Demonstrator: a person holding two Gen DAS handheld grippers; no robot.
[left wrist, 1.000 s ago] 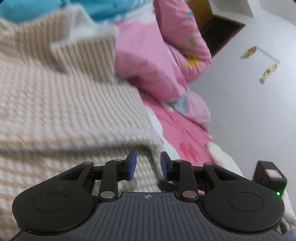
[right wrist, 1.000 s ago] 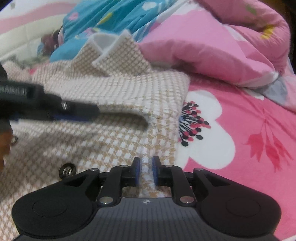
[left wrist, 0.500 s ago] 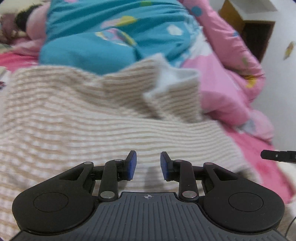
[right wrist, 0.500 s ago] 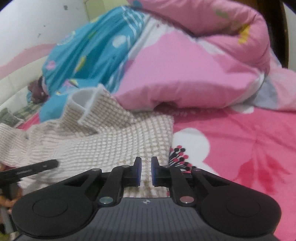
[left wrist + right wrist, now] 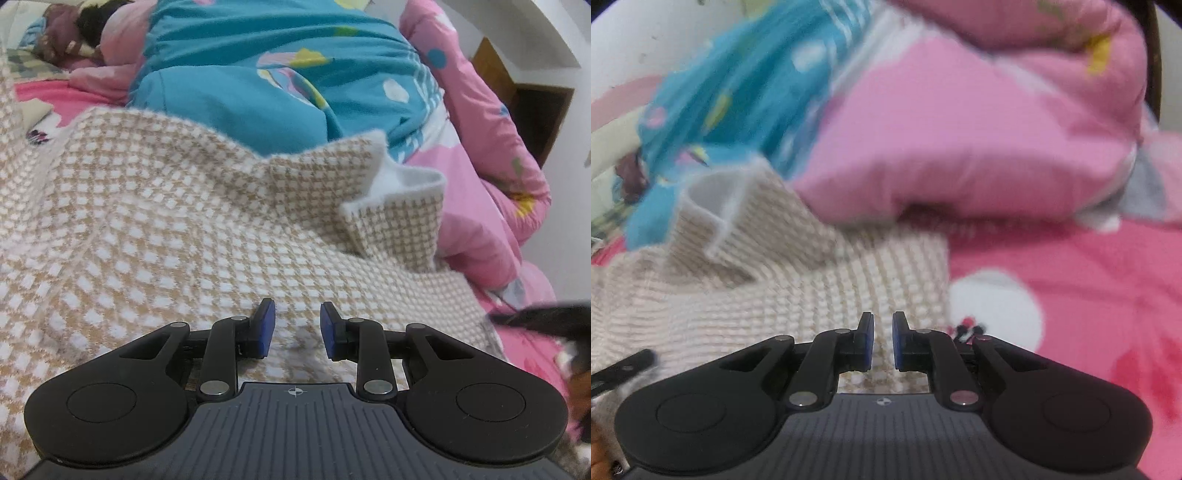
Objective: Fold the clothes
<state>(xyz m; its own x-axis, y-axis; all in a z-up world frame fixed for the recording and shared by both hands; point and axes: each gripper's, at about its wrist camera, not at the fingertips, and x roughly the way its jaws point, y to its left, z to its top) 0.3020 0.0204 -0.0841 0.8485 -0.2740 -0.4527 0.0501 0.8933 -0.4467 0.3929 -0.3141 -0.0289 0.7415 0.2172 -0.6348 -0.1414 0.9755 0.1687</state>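
My left fingers stand spread, blue pads facing each other across a clear gap, nothing pinched between them. They hang just above the beige-and-white houndstooth garment, which fills the lower and left parts of the left wrist view.

My right fingers sit close, with a narrow slit between the blue pads. The knit shows through that slit, but I cannot tell whether any cloth is caught in it; the right wrist view is motion-blurred.

The garment lies spread on the bed, over the pink floral sheet. Its right edge ends just beside a white flower print with a dark centre. At the far side its collar stands up, white lining exposed, one flap turned back.

Beyond the collar a teal quilt is heaped, touching the garment's far edge. To its right is a bunched pink quilt; its lower fold rests beside the collar. At far left in the left wrist view, a dark, unclear object lies at the head of the bed.

A dark blurred shape enters the left wrist view from the right; a black bar crosses the lower left of the right wrist view. White wall beyond.
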